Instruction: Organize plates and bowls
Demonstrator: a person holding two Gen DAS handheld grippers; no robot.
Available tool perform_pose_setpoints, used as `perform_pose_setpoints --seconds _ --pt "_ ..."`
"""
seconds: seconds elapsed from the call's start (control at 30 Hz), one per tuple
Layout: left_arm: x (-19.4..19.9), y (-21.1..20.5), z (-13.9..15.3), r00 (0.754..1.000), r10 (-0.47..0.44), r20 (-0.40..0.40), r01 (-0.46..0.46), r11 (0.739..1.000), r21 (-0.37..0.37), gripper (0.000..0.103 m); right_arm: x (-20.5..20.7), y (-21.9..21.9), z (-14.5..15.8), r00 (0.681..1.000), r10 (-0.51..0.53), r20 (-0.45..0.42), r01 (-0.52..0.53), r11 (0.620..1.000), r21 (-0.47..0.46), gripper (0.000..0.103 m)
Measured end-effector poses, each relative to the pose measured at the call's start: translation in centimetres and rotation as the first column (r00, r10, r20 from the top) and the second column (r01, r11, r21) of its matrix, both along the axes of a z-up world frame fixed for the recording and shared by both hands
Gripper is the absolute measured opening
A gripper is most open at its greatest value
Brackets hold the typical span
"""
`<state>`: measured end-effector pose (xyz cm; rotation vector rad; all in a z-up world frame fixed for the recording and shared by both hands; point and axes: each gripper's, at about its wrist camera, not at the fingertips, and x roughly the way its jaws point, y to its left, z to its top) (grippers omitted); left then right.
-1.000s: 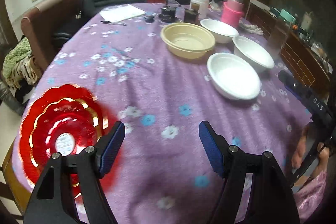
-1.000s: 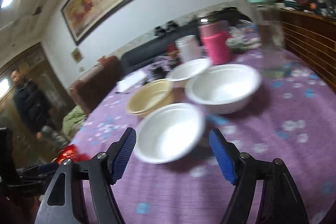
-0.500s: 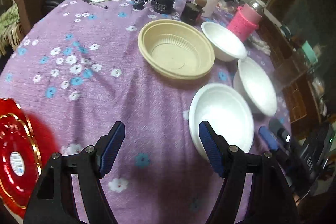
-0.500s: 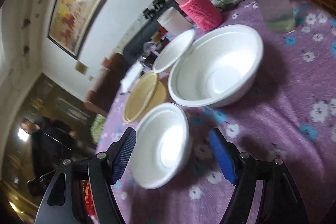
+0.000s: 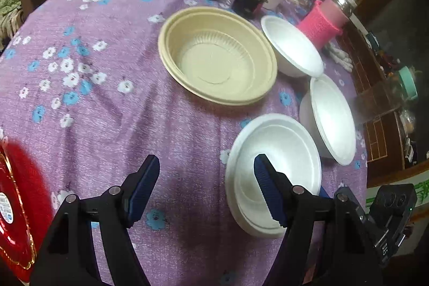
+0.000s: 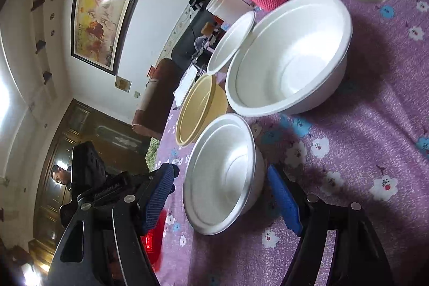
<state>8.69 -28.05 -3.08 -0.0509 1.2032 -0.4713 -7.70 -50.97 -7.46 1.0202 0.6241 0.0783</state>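
The nearest white foam bowl (image 6: 224,173), round, matte and thin-walled with a rolled rim, sat on the purple floral tablecloth (image 5: 112,103) at about five o'clock in the left wrist view, right between the blue ribbed pads of the right gripper (image 6: 222,196). That gripper's jaws stood wide apart, one pad on each side of the bowl; whether either pad touched the wall was hard to tell, but nothing was clamped. The left gripper (image 5: 206,189) hovered at six o'clock over bare cloth, jaws likewise spread and empty, its right-hand pad overlapping the same bowl's near rim in that view.

The step in hand looked like the reach for this first bowl. Next would probably be closing the right jaws gently on its wall, since foam is light and dents easily, then lifting and nesting it into a matching bowl.

Two more white foam bowls (image 5: 331,118) (image 5: 292,46) lay at three and one o'clock, the nearer of them deeper. A wide beige plastic bowl (image 5: 218,55) with a ribbed inner wall sat at twelve. A glossy red scalloped plate (image 5: 13,205) with gold trim lay at eight o'clock by the table edge
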Motion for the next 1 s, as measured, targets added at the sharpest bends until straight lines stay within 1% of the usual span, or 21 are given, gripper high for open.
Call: perform_pose_setpoints --seconds 0.1,0.23,0.3,0.33,0.4,0.43,0.5,0.53,0.57,0.7,0.77,0.8,0.87,1.0 --pt "0.2 0.8 0.7 1.000 0.024 0.015 -0.024 0.999 -0.021 0.073 0.1 0.2 0.0 1.000 0.004 -0.005 -0.004 1.000 -0.003 0.075" --pt "0.4 1.1 0.9 0.998 0.041 0.041 -0.041 0.999 0.006 0.073 0.2 0.3 -0.2 1.000 0.003 -0.021 -0.003 1.000 -0.007 0.075" --pt "0.7 1.0 0.4 0.999 0.041 0.024 -0.042 0.999 0.025 0.073 0.2 0.3 -0.3 1.000 0.004 -0.025 -0.004 1.000 -0.010 0.075" --pt "0.9 0.9 0.0 0.999 0.040 0.003 -0.040 0.999 0.029 0.073 0.2 0.4 -0.3 1.000 0.006 -0.024 -0.006 1.000 -0.011 0.075" --pt "1.0 0.9 -0.6 0.999 0.033 -0.041 -0.033 0.999 0.004 0.073 0.3 0.4 -0.3 1.000 0.007 -0.026 -0.007 1.000 -0.010 0.075" --pt "0.9 0.9 -0.6 0.998 0.025 -0.057 -0.027 0.999 -0.032 0.073 0.4 0.3 -0.4 1.000 0.008 -0.027 -0.009 1.000 -0.007 0.075" --pt "0.5 0.6 -0.3 0.999 0.006 -0.051 -0.010 0.997 -0.078 0.072 0.7 0.4 -0.4 1.000 0.013 -0.026 -0.013 1.000 0.001 0.075" --pt "0.3 0.4 -0.1 0.999 -0.006 -0.046 0.003 0.997 -0.078 0.072 0.8 0.4 -0.4 1.000 0.012 -0.024 -0.012 1.000 0.002 0.075" --pt "0.2 0.1 0.0 0.999 -0.017 -0.040 0.014 0.997 -0.070 0.072 0.9 0.4 -0.4 1.000 0.014 -0.022 -0.014 1.000 0.004 0.075" --pt "-0.3 -0.8 0.1 1.000 -0.028 0.014 0.028 0.999 0.018 0.073 1.1 0.4 -0.5 0.999 0.019 -0.028 -0.019 1.000 0.005 0.075" --pt "-0.1 -0.6 -0.1 1.000 -0.025 -0.009 0.025 1.000 -0.004 0.073 1.1 0.4 -0.5 1.000 0.016 -0.027 -0.016 1.000 0.003 0.075" --pt "0.1 -0.6 -0.4 0.999 -0.028 -0.040 0.027 0.999 -0.035 0.072 1.2 0.4 -0.5 0.999 0.014 -0.029 -0.014 1.000 0.003 0.075" --pt "0.1 -0.9 -0.7 0.997 -0.042 -0.068 0.038 0.997 -0.063 0.072 1.3 0.4 -0.6 0.999 0.017 -0.033 -0.017 1.000 0.007 0.075" --pt "-0.5 -2.2 -0.8 0.994 -0.091 -0.068 0.087 0.994 -0.065 0.072 1.4 0.4 -0.7 0.999 0.014 -0.038 -0.014 1.000 -0.002 0.075"
